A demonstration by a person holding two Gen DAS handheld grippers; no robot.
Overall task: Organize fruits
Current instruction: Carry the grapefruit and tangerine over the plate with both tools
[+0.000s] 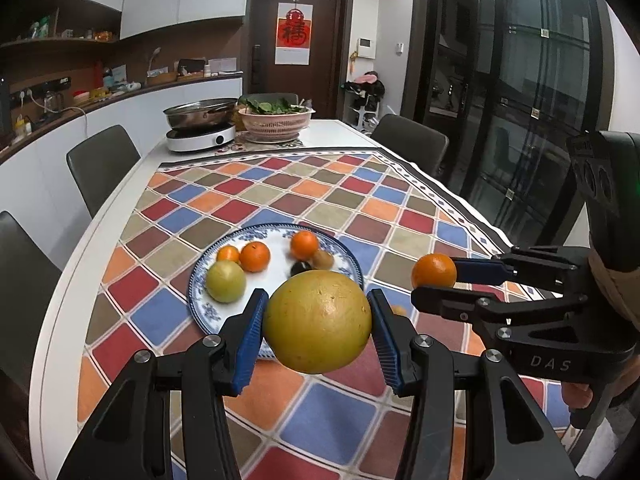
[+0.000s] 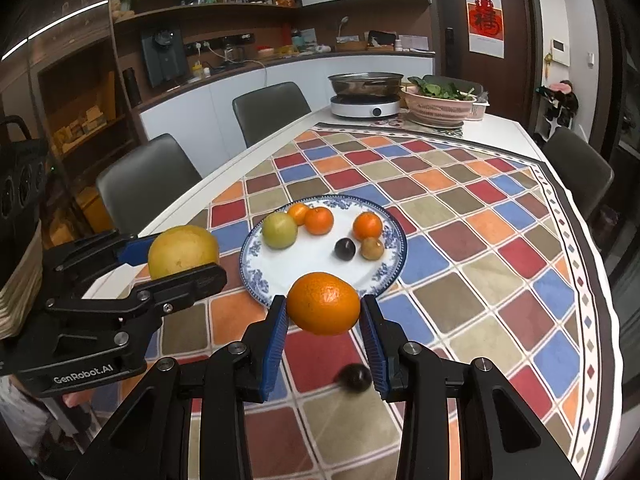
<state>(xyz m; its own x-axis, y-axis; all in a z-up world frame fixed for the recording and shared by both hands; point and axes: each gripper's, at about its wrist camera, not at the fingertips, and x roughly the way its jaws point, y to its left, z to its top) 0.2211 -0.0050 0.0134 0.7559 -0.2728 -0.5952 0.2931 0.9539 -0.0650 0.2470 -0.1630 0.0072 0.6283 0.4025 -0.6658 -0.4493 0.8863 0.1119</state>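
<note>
Grapefruit [image 1: 318, 322]: large, yellow, seemingly slightly speckled.

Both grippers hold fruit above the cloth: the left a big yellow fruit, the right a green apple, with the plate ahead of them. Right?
Not quite. The right gripper holds an orange, as the right wrist view shows. The green apple lies on the plate. The left gripper does hold the yellow fruit.

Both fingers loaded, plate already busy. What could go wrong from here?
1. The big yellow fruit is held only at its sides; it may slip.
2. The plate is crowded; setting down the orange could knock the fruit there.
3. A dark fruit lies loose on the cloth and could roll.
</note>
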